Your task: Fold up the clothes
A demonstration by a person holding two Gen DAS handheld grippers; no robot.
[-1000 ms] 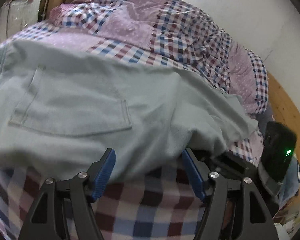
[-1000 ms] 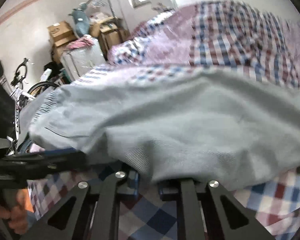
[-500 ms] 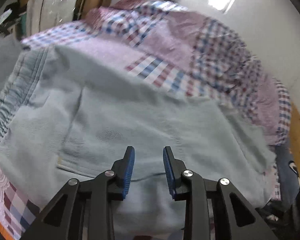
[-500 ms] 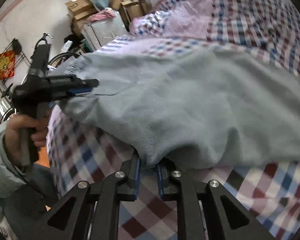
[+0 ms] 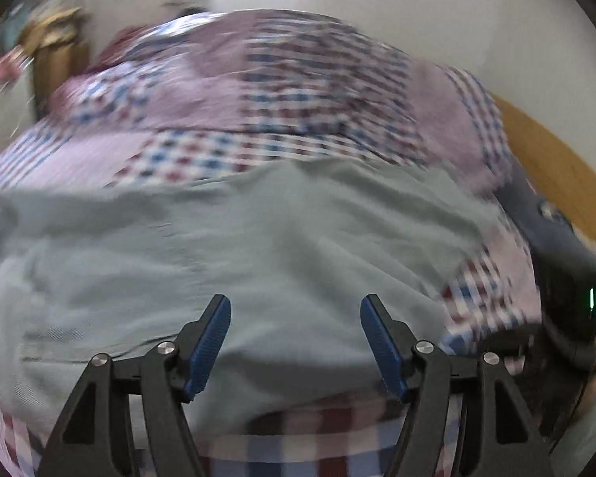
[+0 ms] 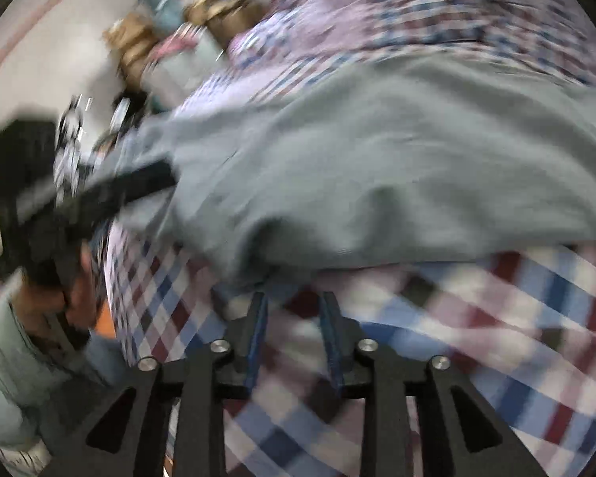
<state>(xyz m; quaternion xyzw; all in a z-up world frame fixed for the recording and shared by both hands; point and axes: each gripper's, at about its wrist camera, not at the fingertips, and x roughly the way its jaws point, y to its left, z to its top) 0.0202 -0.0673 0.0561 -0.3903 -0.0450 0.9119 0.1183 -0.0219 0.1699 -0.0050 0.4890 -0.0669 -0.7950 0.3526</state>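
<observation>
A pale grey-green garment (image 5: 258, 246) lies spread over the checked quilt, blurred by motion. My left gripper (image 5: 295, 302) hovers over its near edge, jaws wide open with nothing between the blue pads (image 5: 210, 338). In the right wrist view the garment (image 6: 397, 159) bunches just beyond my right gripper (image 6: 293, 298). That gripper is open over bare quilt, its fingers apart and holding nothing. The left gripper (image 6: 131, 187) shows there at the garment's left end, held by a hand (image 6: 63, 302).
The bed's patchwork quilt (image 5: 298, 91) fills the far side, with a white wall behind. A wooden floor (image 5: 556, 167) lies to the right. The right gripper's black body (image 5: 568, 298) shows a green light. Cardboard boxes (image 6: 139, 47) and clutter stand beyond the bed's left end.
The left gripper has gone from nearly shut to wide open and swung toward the garment's near edge. The right gripper has let go of the garment's edge and opened over the quilt.
</observation>
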